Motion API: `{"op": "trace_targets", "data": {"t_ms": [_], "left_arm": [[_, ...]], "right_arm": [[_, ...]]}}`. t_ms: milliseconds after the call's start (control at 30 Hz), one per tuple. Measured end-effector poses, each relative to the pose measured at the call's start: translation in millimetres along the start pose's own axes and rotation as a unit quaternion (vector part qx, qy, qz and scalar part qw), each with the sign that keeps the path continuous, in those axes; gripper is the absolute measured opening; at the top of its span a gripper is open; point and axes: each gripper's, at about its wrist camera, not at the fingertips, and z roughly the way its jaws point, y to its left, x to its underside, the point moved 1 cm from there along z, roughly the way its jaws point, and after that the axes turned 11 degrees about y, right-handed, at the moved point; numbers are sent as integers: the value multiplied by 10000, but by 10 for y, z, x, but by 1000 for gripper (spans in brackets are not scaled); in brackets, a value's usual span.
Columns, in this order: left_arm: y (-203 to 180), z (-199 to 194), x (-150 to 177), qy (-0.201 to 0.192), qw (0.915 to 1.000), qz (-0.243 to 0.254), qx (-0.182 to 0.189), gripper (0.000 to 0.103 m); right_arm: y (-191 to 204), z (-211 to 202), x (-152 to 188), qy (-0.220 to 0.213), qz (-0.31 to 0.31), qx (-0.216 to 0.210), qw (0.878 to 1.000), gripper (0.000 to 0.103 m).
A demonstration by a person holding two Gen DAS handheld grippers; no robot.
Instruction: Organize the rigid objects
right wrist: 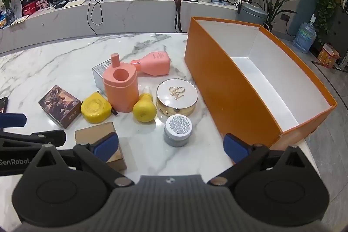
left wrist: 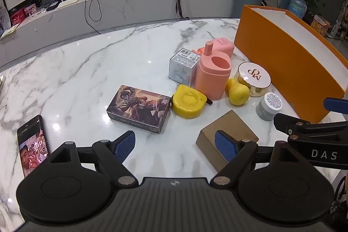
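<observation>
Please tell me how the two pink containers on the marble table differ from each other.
The pink holder stands upright; the pink bottle lies on its side behind it. The holder has an open round hole and a small post on top; the bottle is closed by a darker coral cap. The holder looks wider and blockier, and a more orange pink; the bottle narrows toward its neck. Both are matte pink plastic and lie outside the orange box.
</observation>
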Motion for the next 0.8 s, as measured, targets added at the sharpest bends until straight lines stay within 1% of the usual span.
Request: {"op": "trace_targets", "data": {"t_ms": [100, 800], "left_arm": [[-2, 3, -1, 50, 10000, 12, -32, 97], [-1, 1, -2, 27, 10000, 8, -23, 97]], "right_arm": [[-4, 0, -7, 2, 4, 7, 10000, 101], [-8, 28, 0, 17, 6, -14, 10000, 101]]}}
